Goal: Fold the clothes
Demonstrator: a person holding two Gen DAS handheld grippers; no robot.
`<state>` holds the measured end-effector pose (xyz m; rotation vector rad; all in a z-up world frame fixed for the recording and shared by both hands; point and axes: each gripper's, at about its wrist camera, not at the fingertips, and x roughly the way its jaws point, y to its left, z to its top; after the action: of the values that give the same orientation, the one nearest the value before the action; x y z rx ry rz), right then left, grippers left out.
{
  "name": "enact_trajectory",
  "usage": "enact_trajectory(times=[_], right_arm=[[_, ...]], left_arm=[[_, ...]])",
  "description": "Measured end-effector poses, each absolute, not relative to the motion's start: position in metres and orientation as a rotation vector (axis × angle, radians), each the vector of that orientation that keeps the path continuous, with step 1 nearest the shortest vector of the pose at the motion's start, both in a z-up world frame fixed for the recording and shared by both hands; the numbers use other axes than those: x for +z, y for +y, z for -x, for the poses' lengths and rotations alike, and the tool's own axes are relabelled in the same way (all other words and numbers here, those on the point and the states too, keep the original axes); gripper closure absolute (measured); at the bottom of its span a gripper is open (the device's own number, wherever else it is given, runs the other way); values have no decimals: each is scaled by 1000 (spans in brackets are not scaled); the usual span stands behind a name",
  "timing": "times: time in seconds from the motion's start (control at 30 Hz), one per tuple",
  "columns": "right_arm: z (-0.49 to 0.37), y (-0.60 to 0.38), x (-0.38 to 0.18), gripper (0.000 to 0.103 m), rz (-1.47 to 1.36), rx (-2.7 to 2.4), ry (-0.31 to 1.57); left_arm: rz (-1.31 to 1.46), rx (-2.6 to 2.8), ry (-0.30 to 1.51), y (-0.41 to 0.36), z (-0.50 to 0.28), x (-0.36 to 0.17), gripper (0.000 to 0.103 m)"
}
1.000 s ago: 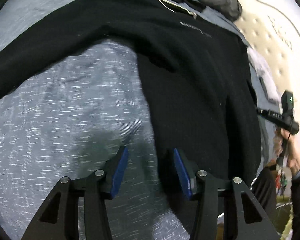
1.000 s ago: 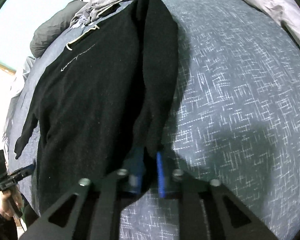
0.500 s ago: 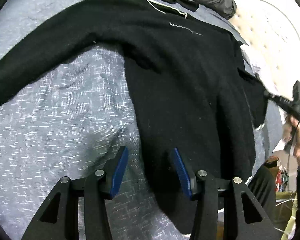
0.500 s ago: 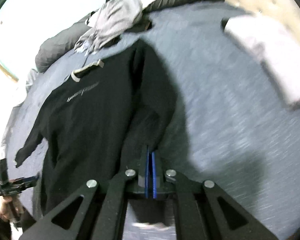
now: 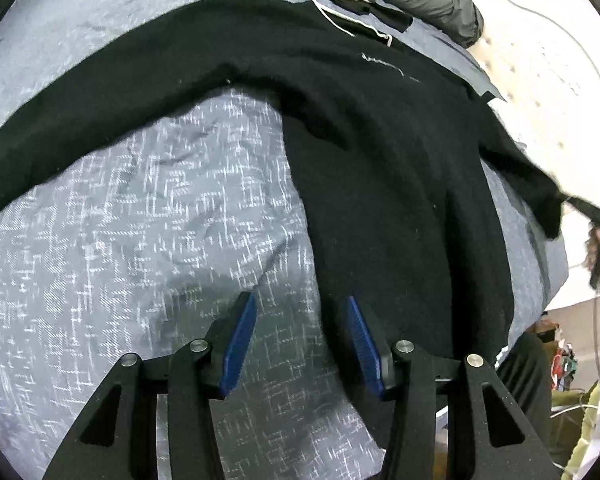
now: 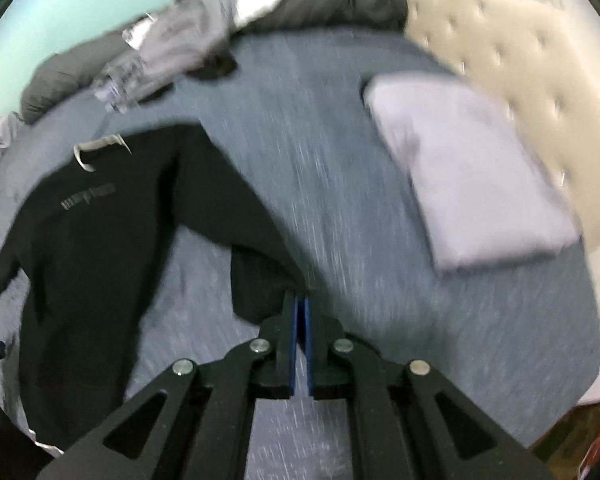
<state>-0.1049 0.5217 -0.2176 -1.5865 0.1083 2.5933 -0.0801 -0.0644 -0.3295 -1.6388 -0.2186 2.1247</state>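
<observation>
Pinching the cuff of the black knit long-sleeved sweater (image 6: 88,248), our right gripper (image 6: 300,316) lifts that sleeve above the grey-blue patterned bedspread (image 6: 360,208), where the body lies flat. Our left gripper (image 5: 300,344) hovers spread over the hem near the bed's front edge; a thin pinch could slip, dropping the sleeve crumpled.

- I'm working over a bed (image 5: 140,220) covered in a grey-blue spread with a fine white crosshatch weave; it fills most of both views.
- A cream tufted headboard (image 6: 520,40), buttoned in rows, runs along the right side of the bed.
- At the far edge, the wall (image 6: 80,0) is a pale mint green.
- Light is bright on the headboard and wall, dimmer over the bedspread.
- Low at the right, past the bed's edge, I can see a strip of floor clutter (image 5: 564,360), too small to make out.
</observation>
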Motion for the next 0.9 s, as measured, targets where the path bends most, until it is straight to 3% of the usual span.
enact_trajectory(times=[0.13, 0.33, 0.4, 0.47, 0.63, 0.7, 0.73, 0.9], right_arm=[[86, 515, -217, 95, 1544, 2640, 147], [64, 494, -210, 78, 1508, 2747, 200], [62, 473, -205, 63, 1537, 2807, 206], [61, 450, -205, 56, 1617, 2855, 227], [60, 392, -229, 56, 1838, 2882, 210], [60, 376, -241, 56, 1911, 2876, 210], [60, 368, -248, 56, 1958, 2865, 209], [54, 343, -277, 56, 2140, 2775, 212]], left_arm=[[1652, 2092, -216, -61, 81, -332, 51], [1691, 2041, -220, -47, 79, -347, 51], [1698, 2025, -235, -41, 78, -352, 51], [1706, 2021, -221, -35, 77, -357, 51], [1709, 2020, -208, -31, 75, -365, 52], [1701, 2019, -189, -30, 74, -363, 60], [1698, 2019, -173, -29, 73, -362, 70], [1662, 2005, -138, -25, 66, -353, 75]])
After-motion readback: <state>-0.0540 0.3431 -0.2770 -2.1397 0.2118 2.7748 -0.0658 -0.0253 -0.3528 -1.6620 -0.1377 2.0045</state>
